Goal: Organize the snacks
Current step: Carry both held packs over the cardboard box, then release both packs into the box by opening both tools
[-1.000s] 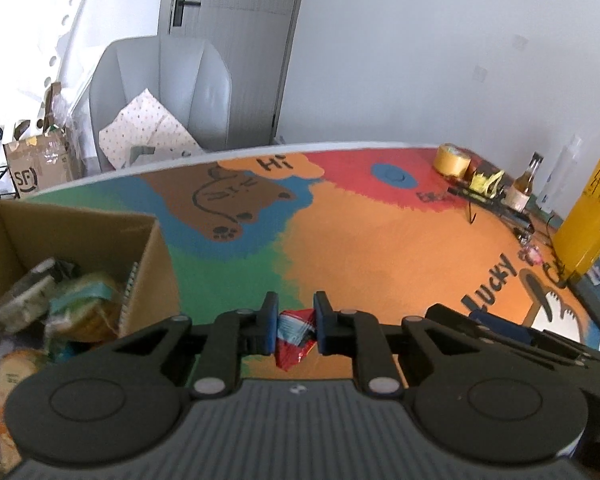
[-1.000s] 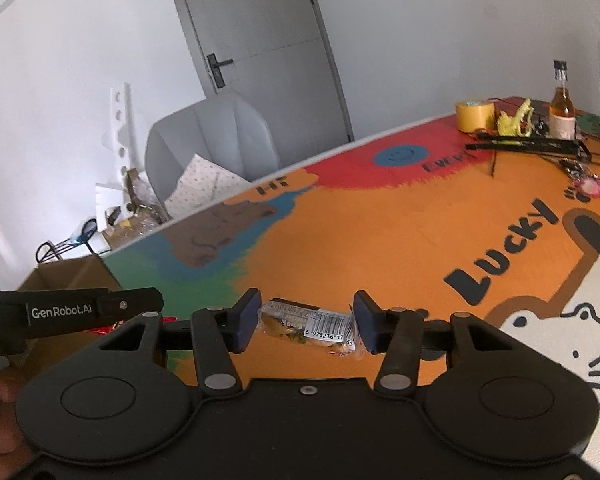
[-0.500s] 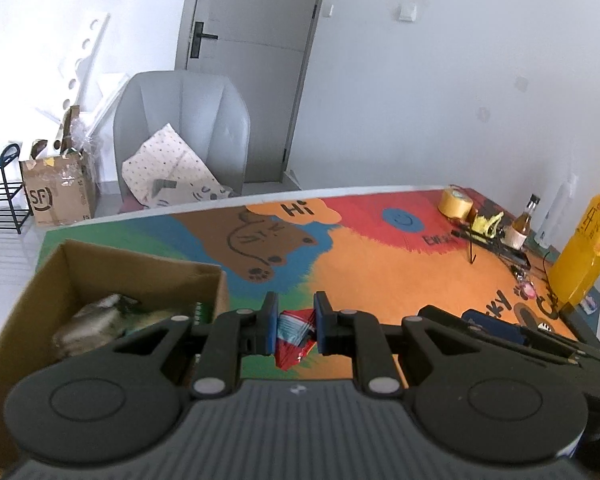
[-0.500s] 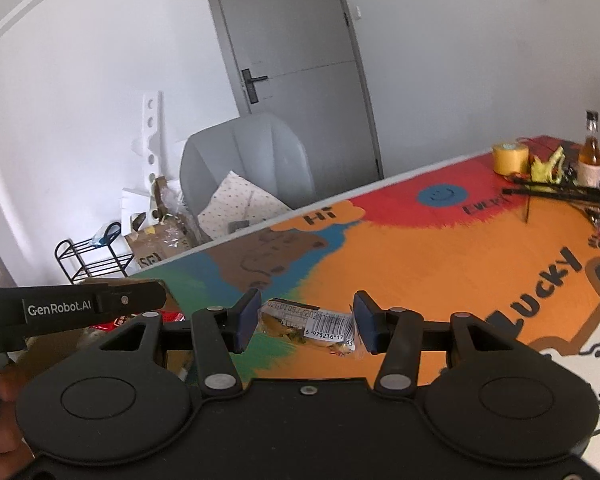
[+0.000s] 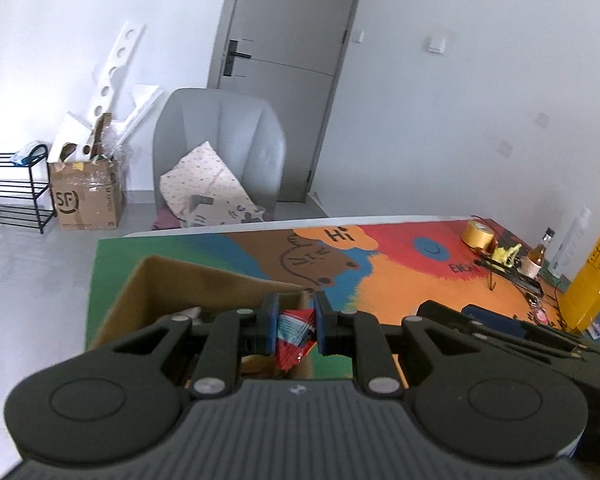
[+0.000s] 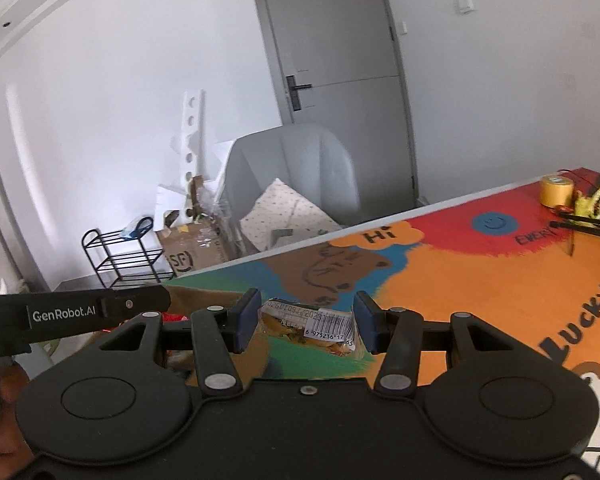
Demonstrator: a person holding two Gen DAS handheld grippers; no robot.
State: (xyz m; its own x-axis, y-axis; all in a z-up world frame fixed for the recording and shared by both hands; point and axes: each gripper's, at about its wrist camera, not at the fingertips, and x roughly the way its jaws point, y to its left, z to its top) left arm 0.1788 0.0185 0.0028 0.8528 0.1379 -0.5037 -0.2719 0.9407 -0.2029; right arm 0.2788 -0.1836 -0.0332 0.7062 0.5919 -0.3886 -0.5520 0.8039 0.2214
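Snacks are sitting in both grippers above the colourful desk (image 5: 420, 280). In the left wrist view, the left gripper (image 5: 294, 322) is clenching a red snack packet (image 5: 294, 338) with a blue-and-white striped top: the packet is standing squeezed and crumpled between the two blue-padded fingers (image 5: 269, 326), its upper edge level with the pads and its lower part hanging down below them. Under and behind this gripper, an open cardboard box (image 5: 204, 280) is resting on the green end of the desk, with the packet hanging over the box's near right corner.

In the right wrist view, the right gripper (image 6: 306, 324) is grasping a clear-wrapped snack (image 6: 312, 328) with a white barcode label; it is lying crosswise between the fingers (image 6: 247, 320), each end meeting a pad, and sagging slightly toward the right side. The left gripper's black body, marked GenRobot.AI, is showing at the left edge of this view, just beside the right gripper.

Farther off, a yellow tape roll (image 6: 556, 192) is standing on the red part of the desk, and a grey chair (image 5: 220, 148) is waiting beyond the desk's far edge.
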